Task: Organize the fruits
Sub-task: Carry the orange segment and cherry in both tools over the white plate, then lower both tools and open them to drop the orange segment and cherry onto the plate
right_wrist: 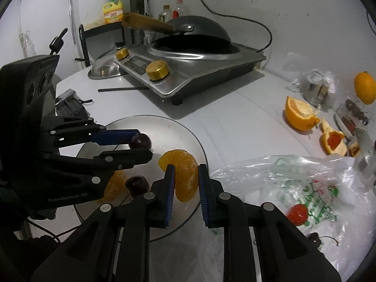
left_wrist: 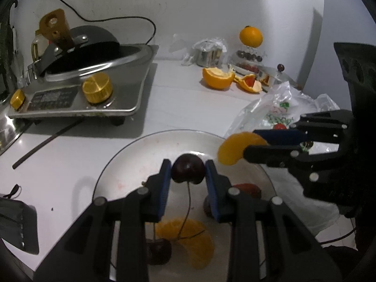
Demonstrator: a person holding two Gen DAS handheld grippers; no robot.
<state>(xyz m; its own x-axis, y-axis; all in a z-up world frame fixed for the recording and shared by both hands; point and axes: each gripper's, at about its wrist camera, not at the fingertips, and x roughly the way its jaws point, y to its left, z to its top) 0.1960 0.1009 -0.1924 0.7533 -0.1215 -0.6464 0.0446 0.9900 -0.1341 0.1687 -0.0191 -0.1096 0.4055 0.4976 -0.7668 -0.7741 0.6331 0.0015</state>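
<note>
My left gripper (left_wrist: 187, 174) is shut on a dark cherry (left_wrist: 187, 172) and holds it above the glass plate (left_wrist: 131, 150); its stem hangs down. My right gripper (right_wrist: 186, 181) is shut on orange segments (right_wrist: 185, 174) over the plate's right edge (right_wrist: 199, 141); it shows from the side in the left wrist view (left_wrist: 249, 143). On the plate lie more orange segments (left_wrist: 188, 242), another cherry (left_wrist: 159, 251) and a strawberry (left_wrist: 249, 189). The left gripper with its cherry (right_wrist: 141, 141) shows in the right wrist view.
An induction cooker with a wok (right_wrist: 188, 56) stands behind the plate, a chopstick (left_wrist: 47, 143) before it. A plastic bag (right_wrist: 293, 183) with a strawberry (right_wrist: 298, 213) lies right. Orange peels (left_wrist: 218, 77), a whole orange (left_wrist: 251, 36) and a steel cup (left_wrist: 209, 54) sit by the wall.
</note>
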